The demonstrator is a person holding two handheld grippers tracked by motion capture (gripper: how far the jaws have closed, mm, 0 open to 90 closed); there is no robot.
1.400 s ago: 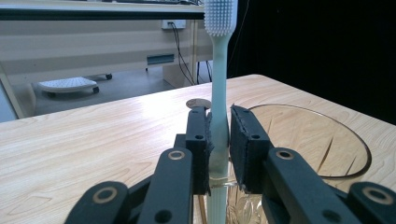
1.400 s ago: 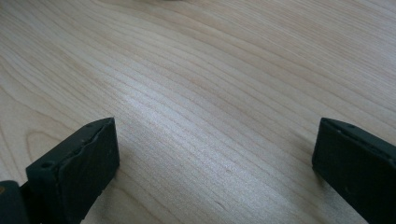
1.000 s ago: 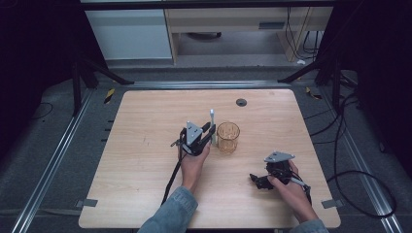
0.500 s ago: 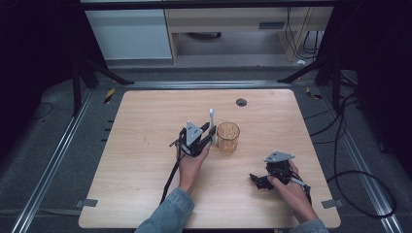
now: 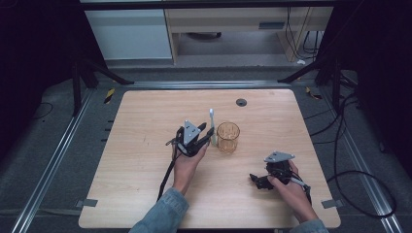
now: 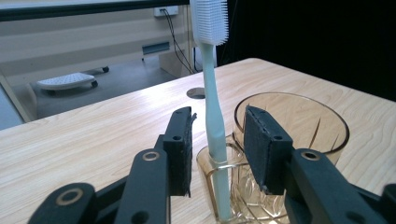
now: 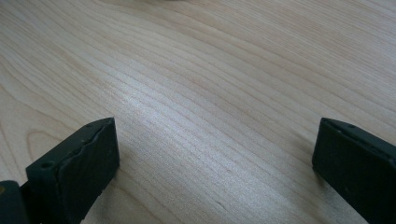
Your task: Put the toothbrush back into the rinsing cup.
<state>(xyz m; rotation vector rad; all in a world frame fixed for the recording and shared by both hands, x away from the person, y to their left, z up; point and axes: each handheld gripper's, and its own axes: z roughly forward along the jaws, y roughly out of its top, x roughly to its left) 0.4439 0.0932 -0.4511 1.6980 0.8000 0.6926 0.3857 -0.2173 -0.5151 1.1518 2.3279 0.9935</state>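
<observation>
1. High view: I've got the left gripper [image 5: 206, 137] near the middle of the table [image 5: 136, 145], right beside the amber glass cup [image 5: 228, 137].
2. White toothbrush [image 5: 212, 127] stands nearly upright just left of that cup, bristle head up.
3. Left gripper view: toothbrush [image 6: 214, 102] handle sits between my two black jaws, bristles at the top of the frame facing right.
4. Its lower end goes down into a smaller glass section [image 6: 219, 186] at the front of the cup [image 6: 299, 135]; I can't tell whether that is a separate holder or part of the same cup.
5. Left jaws have just been opening. I see a gap between each pad and the handle, so nothing is clamped: narrow opening, brush loose between the pads.
6. Right pad [image 6: 261, 149] overlaps the cup rim in that view; contact I can't tell.
7. Right gripper [image 5: 260, 180] is at the near right part of the table, well apart from cup and brush, with the person's hand [image 5: 291, 187] around it.
8. Right gripper view: jaws spread wide, bare wood grain [image 7: 210, 102] between them, nothing held.
9. Round dark grommet [image 5: 241, 102] sits in the tabletop near the far edge, beyond the cup.
</observation>
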